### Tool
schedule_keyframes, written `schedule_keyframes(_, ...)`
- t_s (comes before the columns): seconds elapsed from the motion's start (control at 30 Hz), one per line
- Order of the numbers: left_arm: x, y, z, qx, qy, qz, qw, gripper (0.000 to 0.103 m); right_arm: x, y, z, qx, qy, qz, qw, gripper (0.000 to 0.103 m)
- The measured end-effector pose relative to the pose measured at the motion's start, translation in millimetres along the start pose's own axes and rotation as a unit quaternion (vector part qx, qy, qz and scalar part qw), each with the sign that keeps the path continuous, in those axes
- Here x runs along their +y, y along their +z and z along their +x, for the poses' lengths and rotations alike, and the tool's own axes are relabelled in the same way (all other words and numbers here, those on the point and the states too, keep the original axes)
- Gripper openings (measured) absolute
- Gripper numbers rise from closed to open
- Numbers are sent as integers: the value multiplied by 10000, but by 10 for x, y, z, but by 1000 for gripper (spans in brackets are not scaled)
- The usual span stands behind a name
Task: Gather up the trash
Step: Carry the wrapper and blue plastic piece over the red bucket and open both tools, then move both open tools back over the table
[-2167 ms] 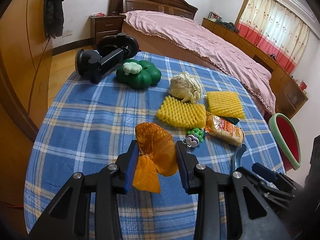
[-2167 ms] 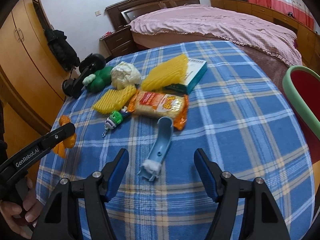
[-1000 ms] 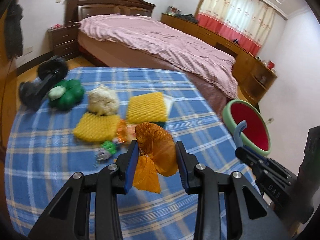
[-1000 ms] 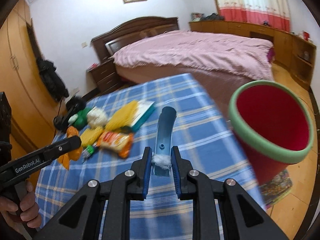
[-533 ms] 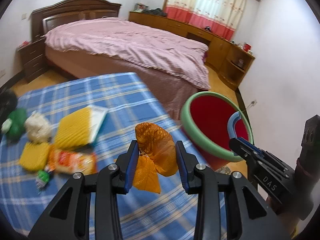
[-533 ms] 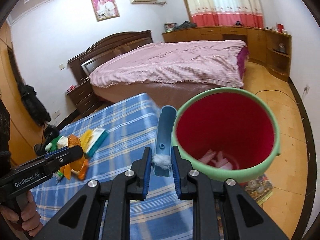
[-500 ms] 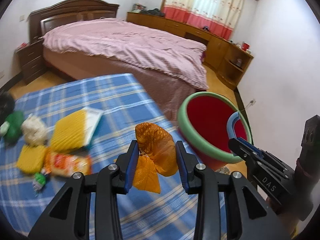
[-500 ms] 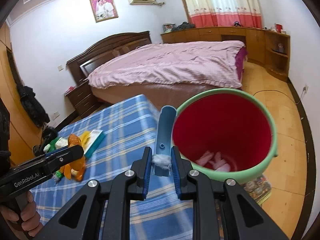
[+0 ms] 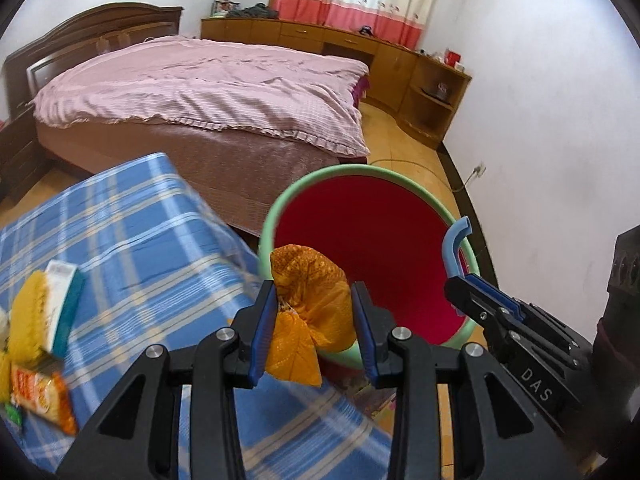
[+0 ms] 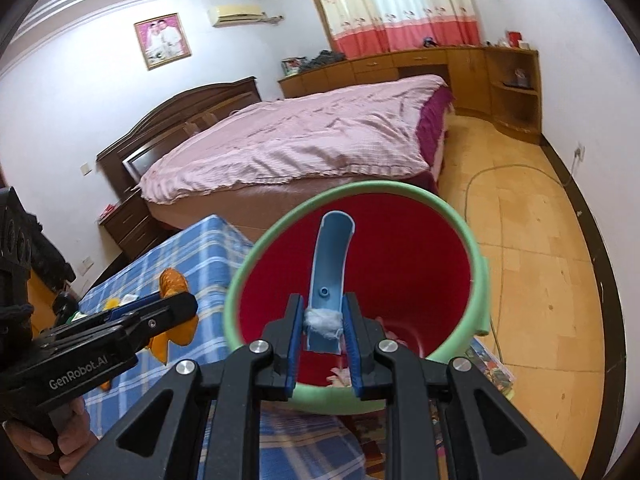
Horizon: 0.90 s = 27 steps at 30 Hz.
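**Both grippers loaded, over the bin**

Crumpled orange bag (image 9: 312, 304), wrinkled with a flap hanging below, is clamped in the left gripper (image 9: 316, 320) at the near rim of the red bin (image 9: 372, 240). Curved blue plastic strip (image 10: 330, 276) with a white fluff wad: narrow pinch in the right gripper (image 10: 324, 340), above the bin's mouth.

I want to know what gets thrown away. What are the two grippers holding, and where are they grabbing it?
Left gripper pinches the orange bag at its middle. Right gripper clamps the blue curved piece at its near, cotton-wrapped end.
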<state>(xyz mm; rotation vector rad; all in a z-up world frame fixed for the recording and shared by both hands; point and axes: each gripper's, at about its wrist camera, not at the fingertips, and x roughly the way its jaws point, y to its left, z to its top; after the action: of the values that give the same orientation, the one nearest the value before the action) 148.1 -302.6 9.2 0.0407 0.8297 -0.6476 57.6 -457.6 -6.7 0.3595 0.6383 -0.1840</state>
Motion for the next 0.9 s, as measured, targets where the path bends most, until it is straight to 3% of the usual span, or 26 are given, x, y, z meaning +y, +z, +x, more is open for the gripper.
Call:
schedule_keyframes(0.23, -166, 51, 294, 163, -150, 162, 9996, 39, -269, -4, 153, 72, -86, 194, 9997, 22)
schedule_keyframes(0.47, -188, 50, 399, 196, -138, 91, 9997, 50, -392, -29, 284, 146, -81, 338, 9993, 25)
schedule_keyframes(0.9, 46, 29, 176, 42, -15, -385, 9993, 50, -372, -37, 138, -20, 10, 469, 9989, 48)
